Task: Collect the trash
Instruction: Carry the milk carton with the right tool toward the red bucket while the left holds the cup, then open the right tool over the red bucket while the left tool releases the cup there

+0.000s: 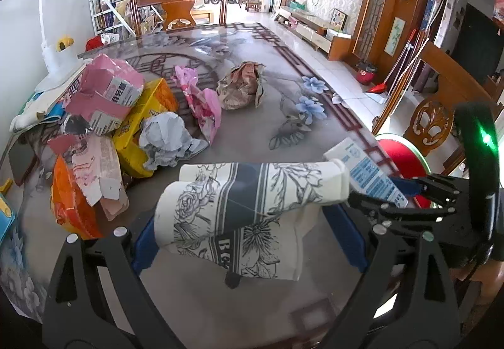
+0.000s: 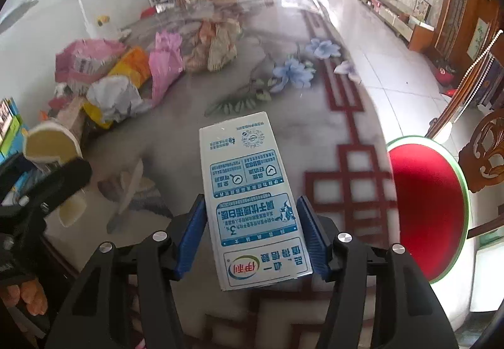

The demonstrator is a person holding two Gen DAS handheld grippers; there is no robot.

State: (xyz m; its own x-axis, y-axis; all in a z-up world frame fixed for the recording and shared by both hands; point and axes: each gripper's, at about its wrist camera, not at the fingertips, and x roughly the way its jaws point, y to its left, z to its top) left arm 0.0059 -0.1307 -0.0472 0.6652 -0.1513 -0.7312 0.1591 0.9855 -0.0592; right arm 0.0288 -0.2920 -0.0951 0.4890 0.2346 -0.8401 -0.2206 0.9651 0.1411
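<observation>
My left gripper (image 1: 244, 223) is shut on a stack of floral-print paper cups (image 1: 239, 210), which lies crosswise between its blue pads above the table. The cups' open end (image 2: 50, 144) also shows at the left of the right wrist view. My right gripper (image 2: 251, 201) is shut on a white-and-blue milk carton (image 2: 252, 191), both pads against its long sides. In the left wrist view the carton (image 1: 368, 176) nearly touches the cups' right end. More trash lies at the left: a pink carton (image 1: 107, 97), a yellow box (image 1: 151, 109), crumpled white paper (image 1: 167, 138), a pink bag (image 1: 201, 103) and crumpled brown paper (image 1: 242, 84).
The table (image 1: 252, 135) has a glossy flower-pattern top. A white desk lamp (image 1: 53, 56) stands at its far left corner, a wooden chair (image 1: 179, 2) at the far end. A red round stool (image 2: 425, 207) and a carved chair (image 1: 441, 116) stand off the right edge.
</observation>
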